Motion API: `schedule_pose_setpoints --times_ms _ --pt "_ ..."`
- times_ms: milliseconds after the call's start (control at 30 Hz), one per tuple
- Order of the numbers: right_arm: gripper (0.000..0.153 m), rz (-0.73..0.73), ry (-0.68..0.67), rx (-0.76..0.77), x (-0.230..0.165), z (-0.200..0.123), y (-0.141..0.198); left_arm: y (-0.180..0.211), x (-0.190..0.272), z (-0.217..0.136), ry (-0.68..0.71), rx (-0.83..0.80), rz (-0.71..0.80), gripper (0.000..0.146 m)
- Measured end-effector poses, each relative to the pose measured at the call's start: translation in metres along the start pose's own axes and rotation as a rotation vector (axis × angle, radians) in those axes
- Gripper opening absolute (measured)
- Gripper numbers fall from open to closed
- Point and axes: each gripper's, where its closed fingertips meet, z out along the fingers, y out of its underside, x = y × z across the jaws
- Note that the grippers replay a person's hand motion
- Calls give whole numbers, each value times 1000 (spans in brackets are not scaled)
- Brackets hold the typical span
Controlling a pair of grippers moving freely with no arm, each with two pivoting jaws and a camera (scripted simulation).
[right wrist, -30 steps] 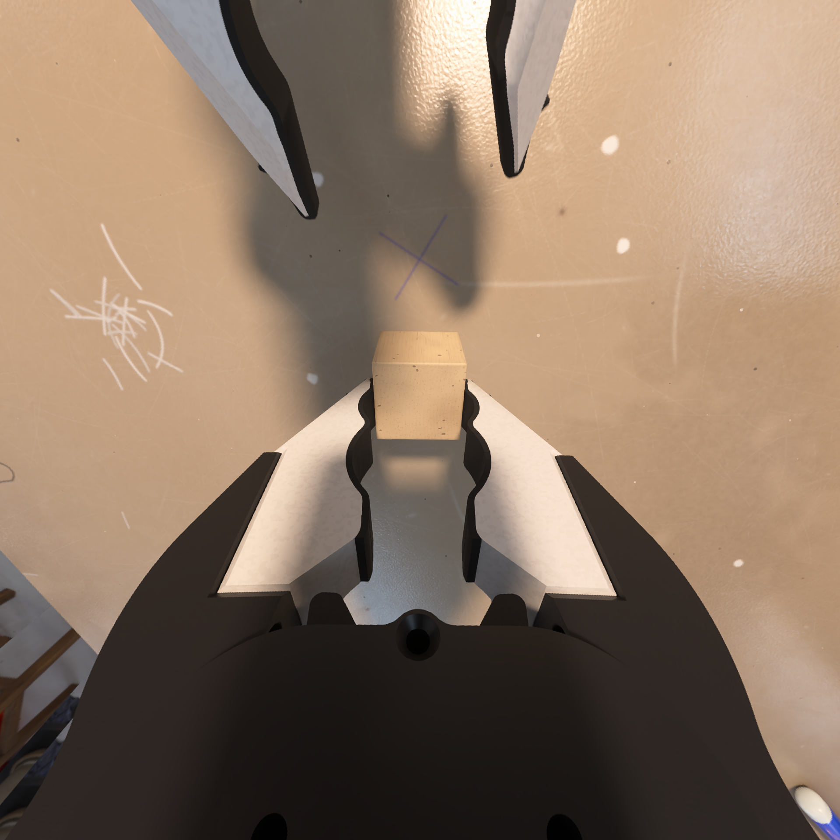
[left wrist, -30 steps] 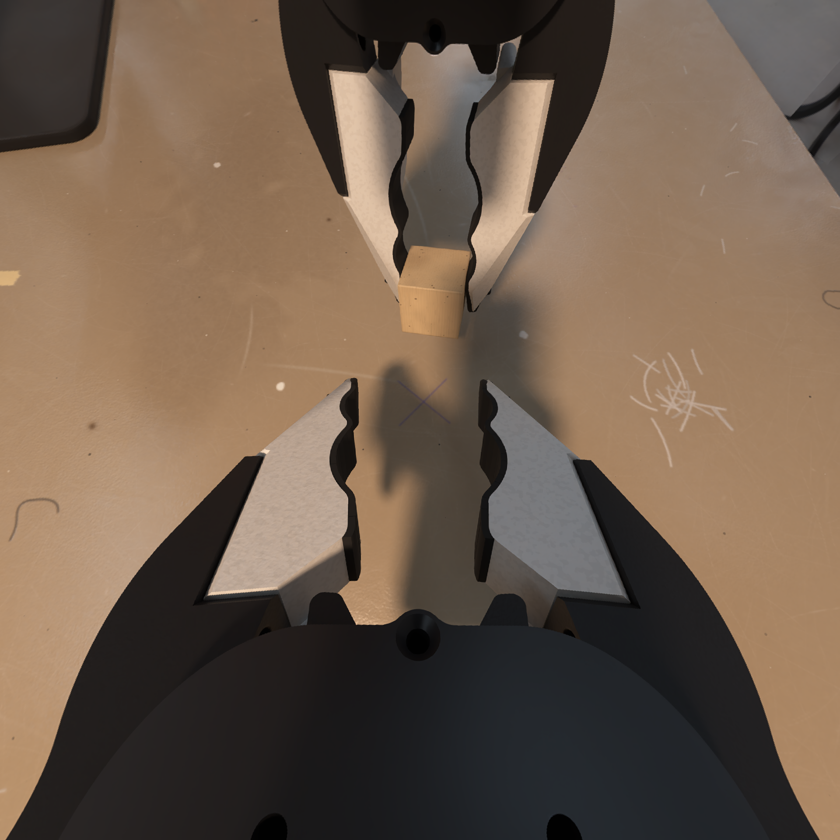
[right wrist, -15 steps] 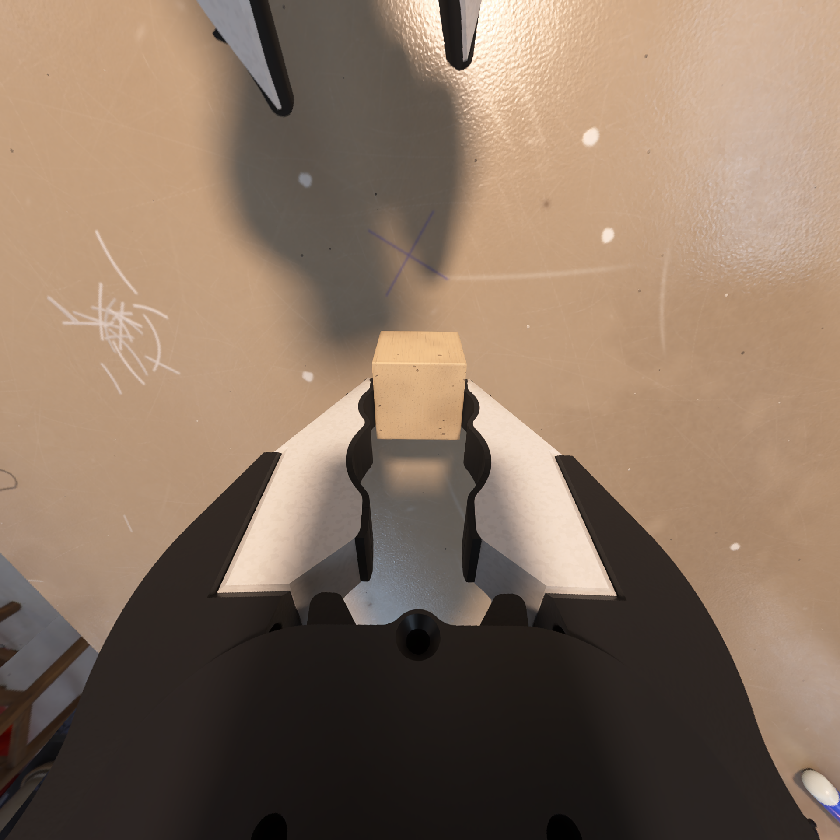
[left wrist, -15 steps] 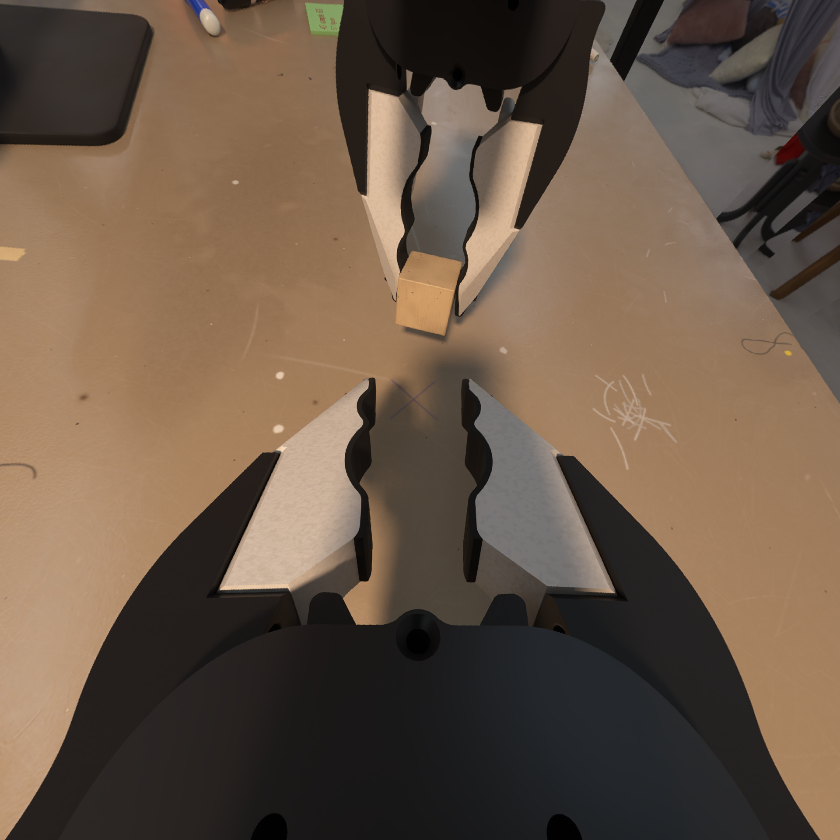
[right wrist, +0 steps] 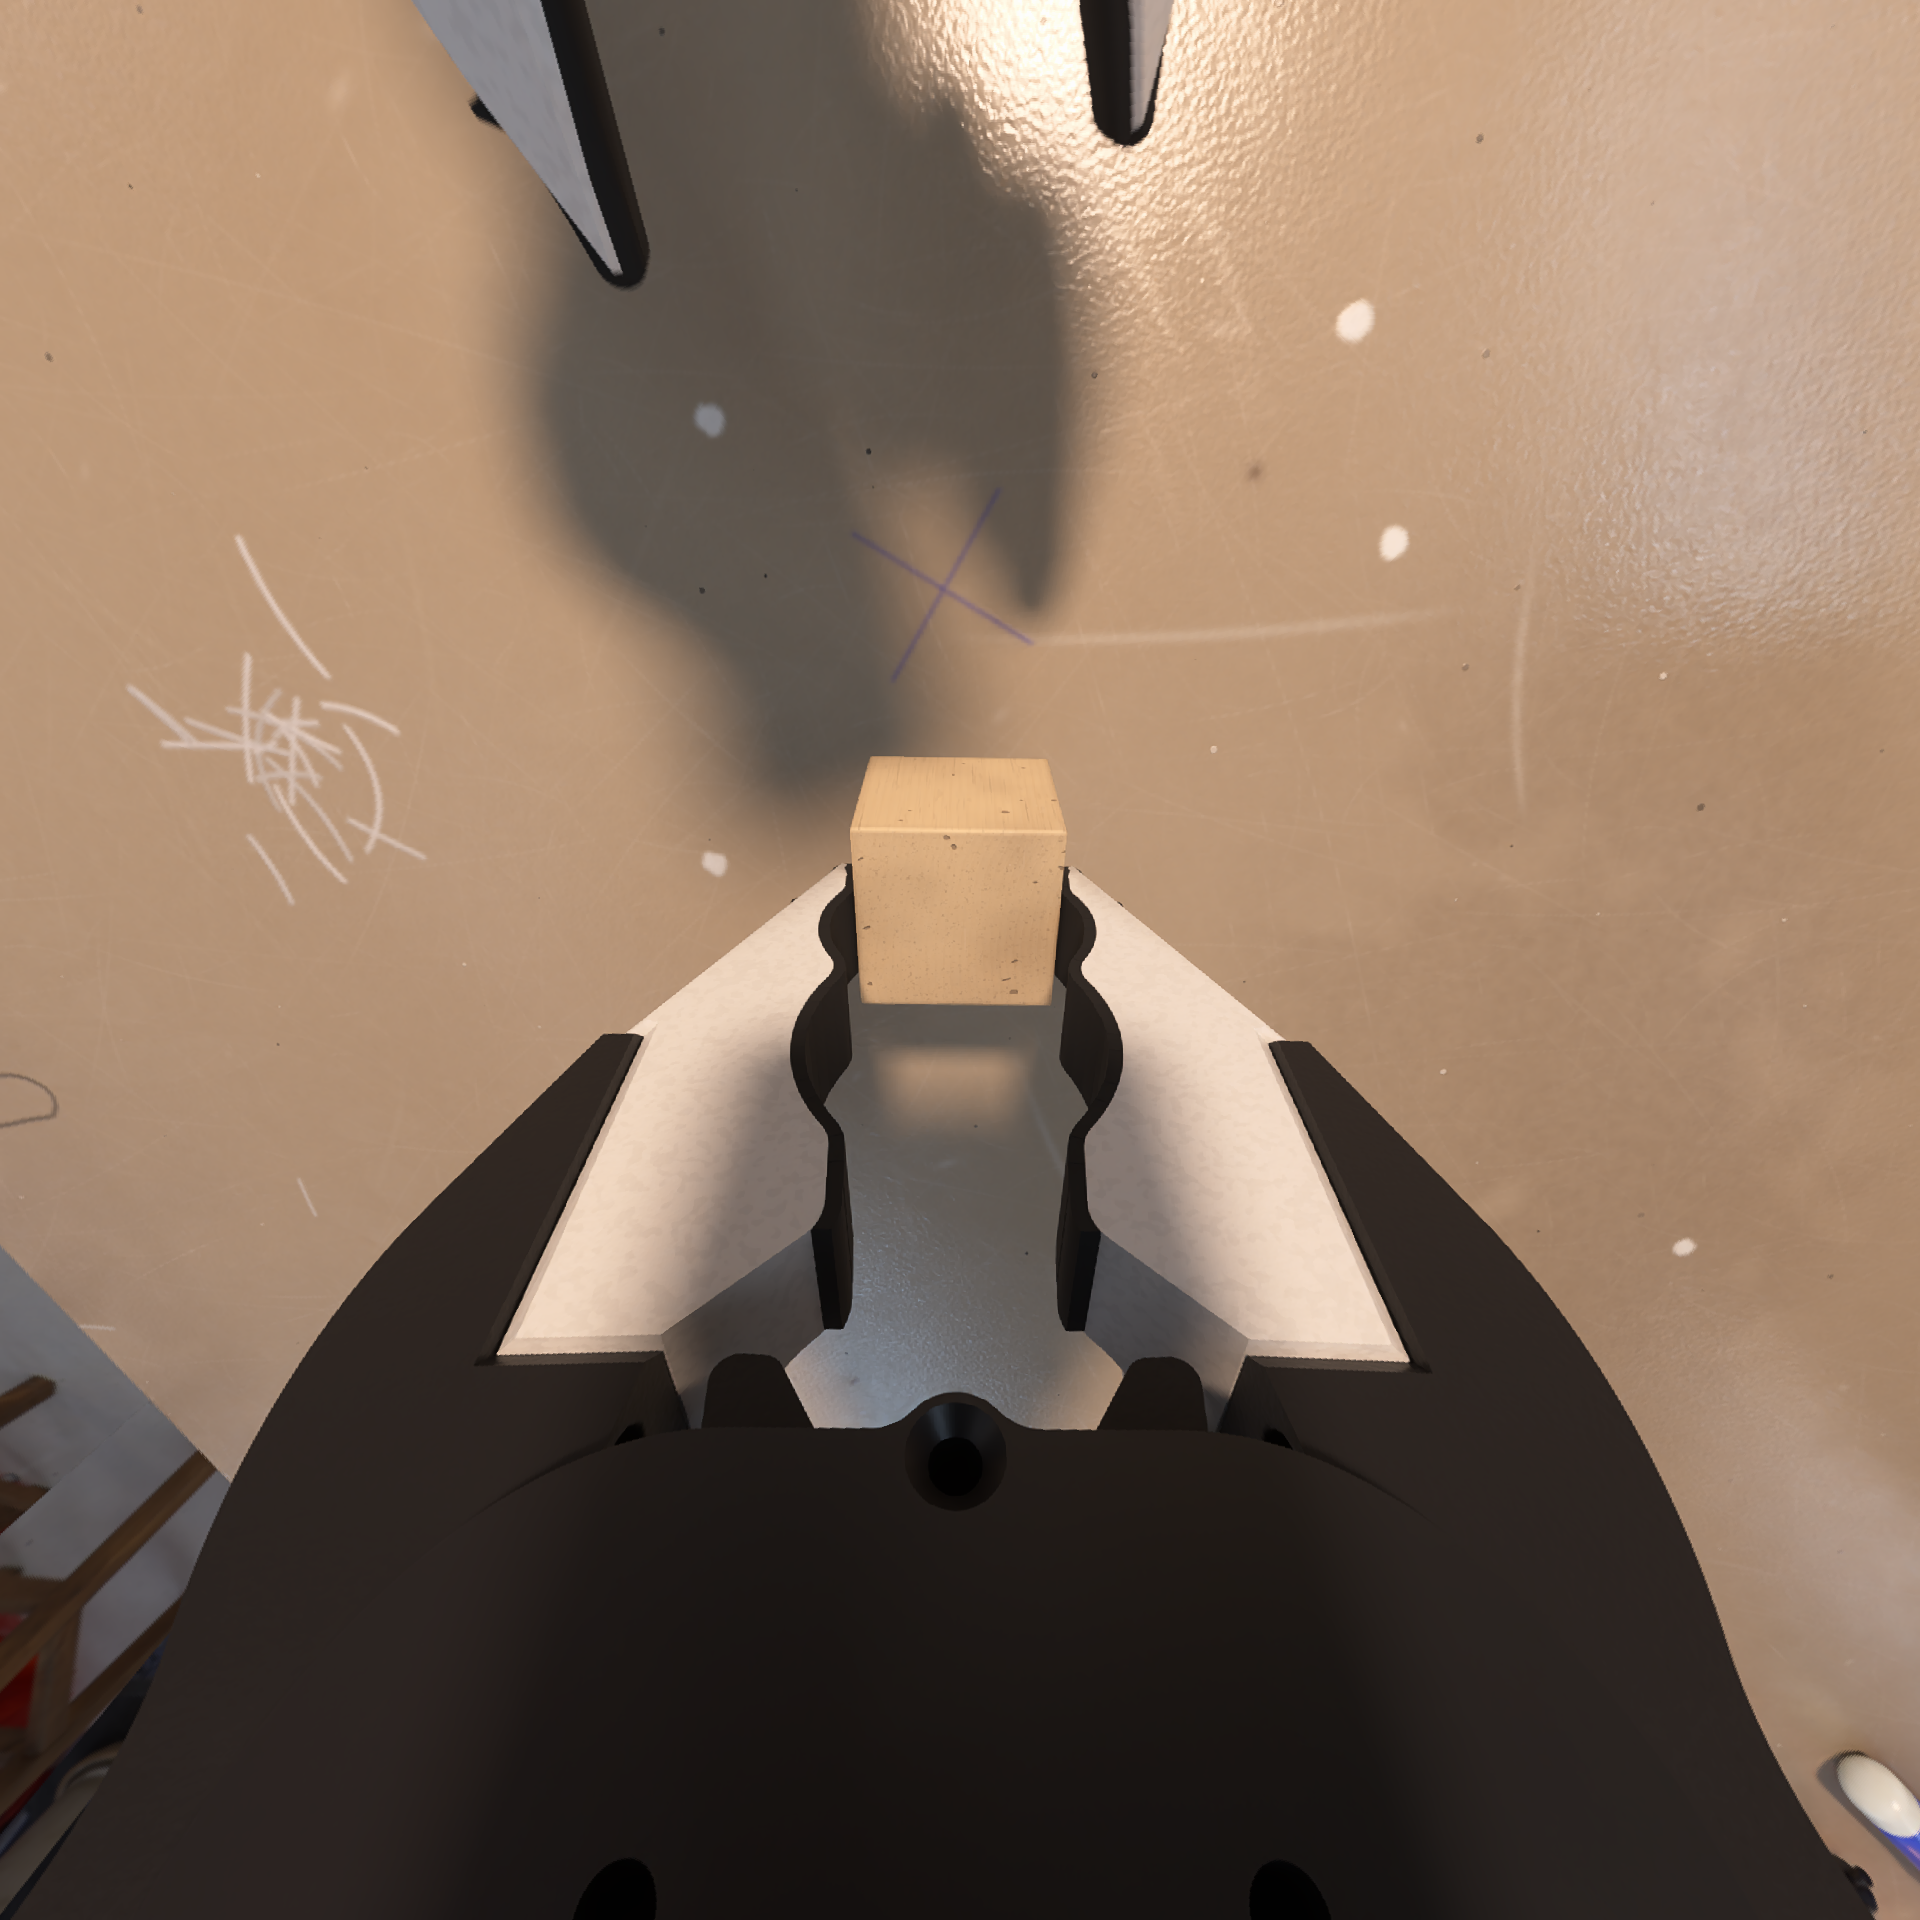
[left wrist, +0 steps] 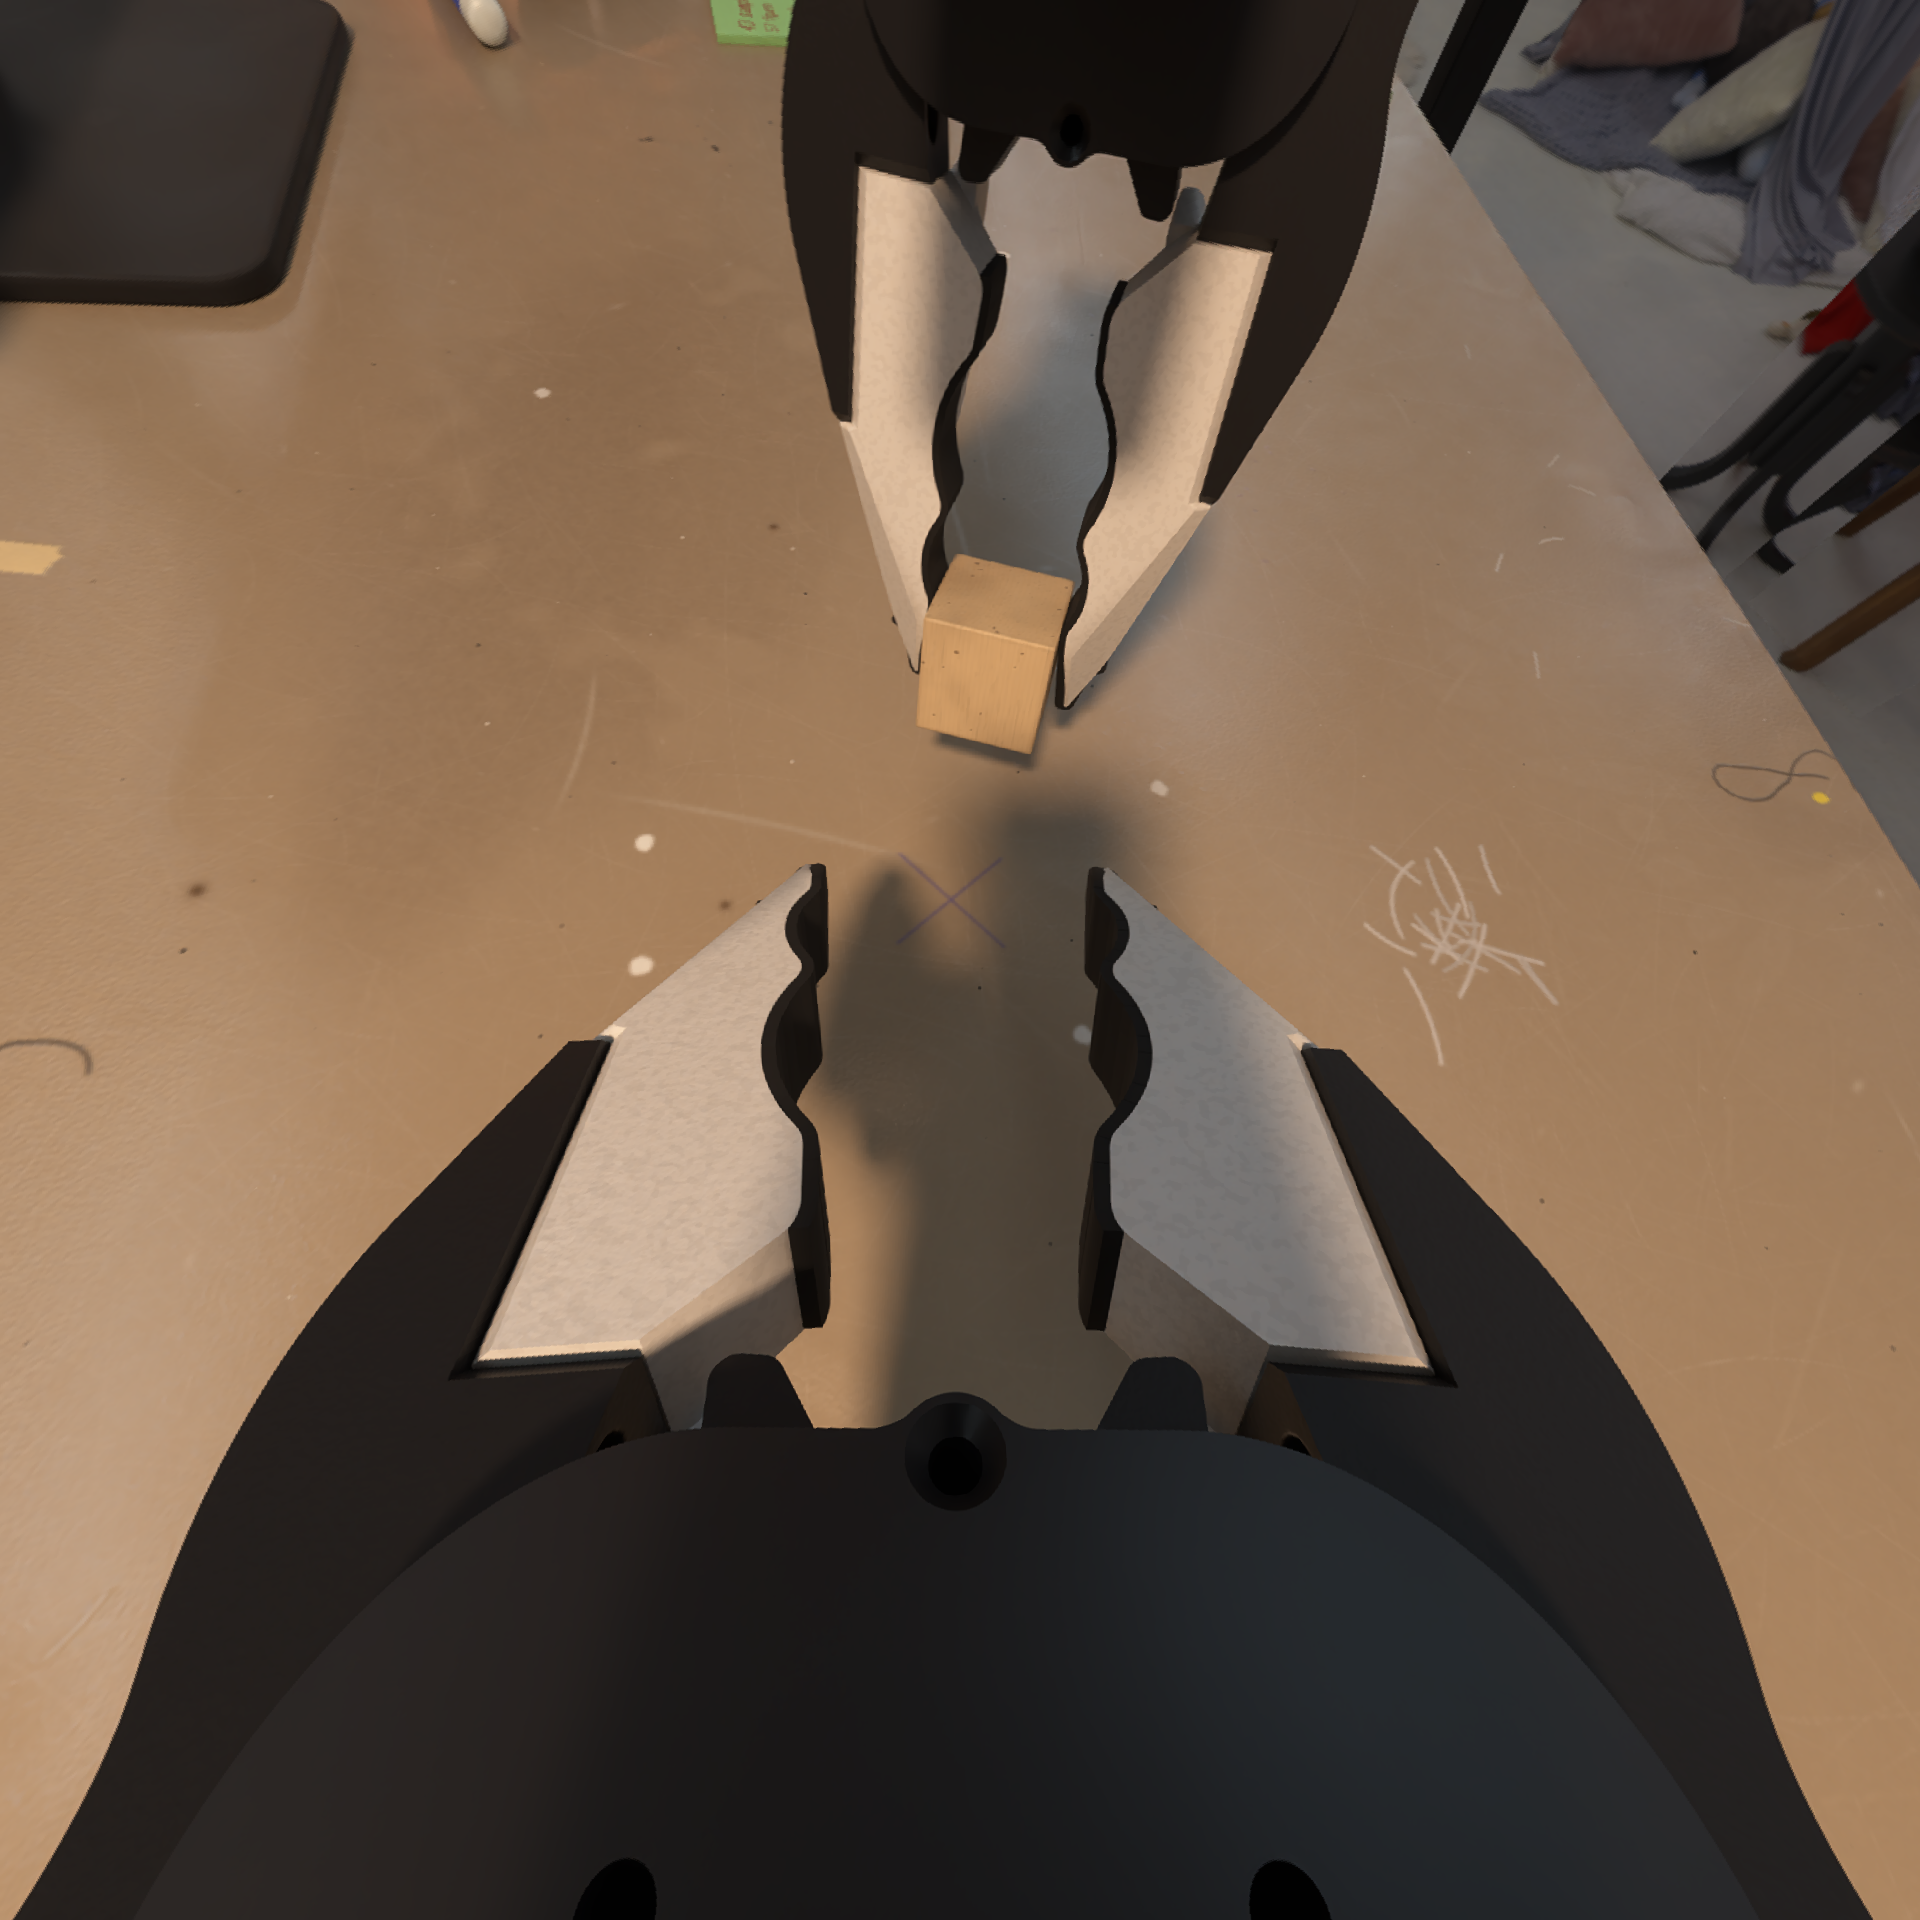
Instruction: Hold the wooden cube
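Since a second ago, both grippers have risen from the table (left wrist: 312,644): more of the room now shows in the left wrist view, and the shadows below have spread and softened. The right gripper (right wrist: 958,883) is clamped on the wooden cube (right wrist: 956,894), which sits at the very tips of its two fingers and is lifted clear of the surface. In the left wrist view the same cube (left wrist: 992,655) hangs slightly tilted between those tips. The left gripper (left wrist: 954,883) faces it from just beside, its fingers parted and holding nothing.

One risk, as a judgement: the cube is pinched only at the fingertips, so a jolt or any loosening could let it twist further or slip out and drop to the table.

Below lies a tan, scuffed tabletop with a thin pencilled cross (right wrist: 940,587), white scratch marks (left wrist: 1455,935) and small pale spots. A dark mat (left wrist: 156,156) lies at the far left corner, with a small green block (left wrist: 750,19) near the far edge. Beyond the table's right edge are chair legs and heaped fabric on a grey floor.
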Motion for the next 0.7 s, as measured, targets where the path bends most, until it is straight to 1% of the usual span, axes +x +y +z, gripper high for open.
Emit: schedule_pose_setpoints --times_ms 200,367,467,567,600,700 --pt "36 9 -11 9 0 0 0 -1 -11 -14 -36 22 -28 57" --pt "36 12 -14 15 0 -1 0 5 -36 -46 -169 32 -65 60" --pt "36 11 -16 20 1 -1 0 25 -50 -71 -292 -7 -77 57" --pt "36 9 -19 24 1 -1 0 57 -60 -83 -384 -95 -70 54" --pt "36 8 -21 25 1 -1 -1 67 -61 -83 -384 -114 -81 53" --pt "36 5 -22 24 1 0 -2 90 -59 -76 -312 -160 -135 50"
